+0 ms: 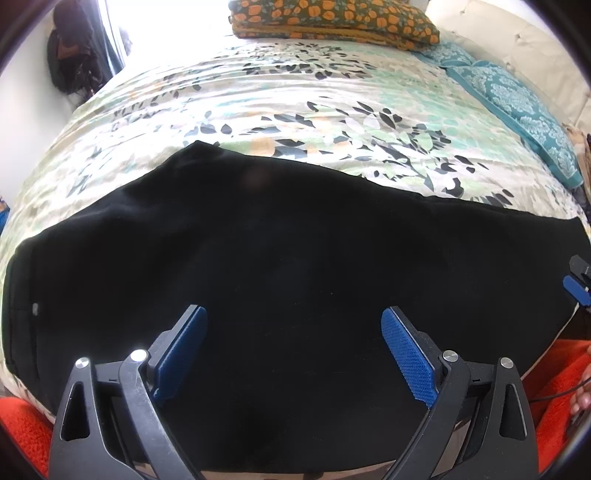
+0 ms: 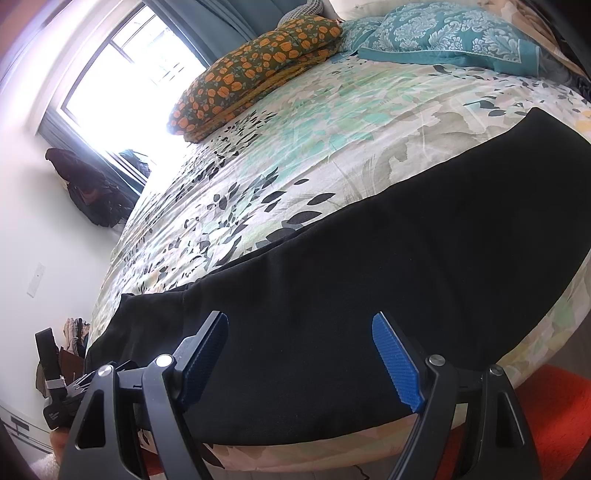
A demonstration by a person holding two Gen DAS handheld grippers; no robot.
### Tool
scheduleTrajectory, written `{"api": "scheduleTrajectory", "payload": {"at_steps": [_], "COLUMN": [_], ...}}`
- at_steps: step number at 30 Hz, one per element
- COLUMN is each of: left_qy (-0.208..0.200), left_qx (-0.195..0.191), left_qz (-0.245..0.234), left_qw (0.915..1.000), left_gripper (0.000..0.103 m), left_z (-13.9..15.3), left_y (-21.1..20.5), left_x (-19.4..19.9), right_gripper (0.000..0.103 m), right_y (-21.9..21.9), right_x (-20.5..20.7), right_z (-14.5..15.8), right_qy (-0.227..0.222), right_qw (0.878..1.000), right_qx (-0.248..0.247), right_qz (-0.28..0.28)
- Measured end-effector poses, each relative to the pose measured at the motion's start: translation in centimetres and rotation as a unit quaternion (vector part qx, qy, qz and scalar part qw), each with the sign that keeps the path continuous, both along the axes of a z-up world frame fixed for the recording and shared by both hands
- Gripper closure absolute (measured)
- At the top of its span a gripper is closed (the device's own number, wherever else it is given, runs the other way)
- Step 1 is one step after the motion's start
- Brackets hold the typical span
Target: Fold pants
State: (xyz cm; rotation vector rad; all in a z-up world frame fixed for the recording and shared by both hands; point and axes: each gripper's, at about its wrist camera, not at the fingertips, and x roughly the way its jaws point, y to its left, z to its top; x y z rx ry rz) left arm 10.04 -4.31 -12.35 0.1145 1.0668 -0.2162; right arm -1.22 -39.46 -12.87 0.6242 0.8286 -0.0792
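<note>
Black pants (image 1: 280,258) lie flat across the near edge of the bed, laid lengthwise from left to right, with the waistband at the far left (image 1: 22,306). They also show in the right wrist view (image 2: 388,266). My left gripper (image 1: 293,321) is open and empty, hovering just above the middle of the pants. My right gripper (image 2: 300,328) is open and empty above the pants near the bed's front edge. A blue pad of the right gripper (image 1: 576,291) shows at the right edge of the left wrist view.
The bed has a floral cover (image 1: 295,103) beyond the pants. A pumpkin-print pillow (image 1: 332,18) and teal pillows (image 1: 517,107) lie at the head. An orange rug (image 1: 22,428) covers the floor below. A window (image 2: 122,74) and dark bags (image 2: 92,188) are at the left.
</note>
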Motion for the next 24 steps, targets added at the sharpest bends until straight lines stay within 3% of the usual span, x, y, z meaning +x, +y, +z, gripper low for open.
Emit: {"api": "scheduleTrajectory", "payload": {"at_steps": [10, 24], "left_qy": [-0.002, 0.008], "left_qx": [0.0, -0.002], "left_qz": [-0.037, -0.024], "left_qw": [0.9993, 0.9997], "left_gripper": [0.007, 0.007], "left_z": [0.3, -0.3], "left_y": [-2.1, -1.5], "left_x": [-1.2, -1.2], "right_gripper": [0.023, 0.023], "right_y": [0.0, -0.1], "right_x": [0.0, 0.0], "right_z": [-0.1, -0.2], "right_qy": [0.001, 0.001], "right_qw": [1.0, 1.0], "right_qx": [0.002, 0.006], "right_qz": [0.0, 0.0]}}
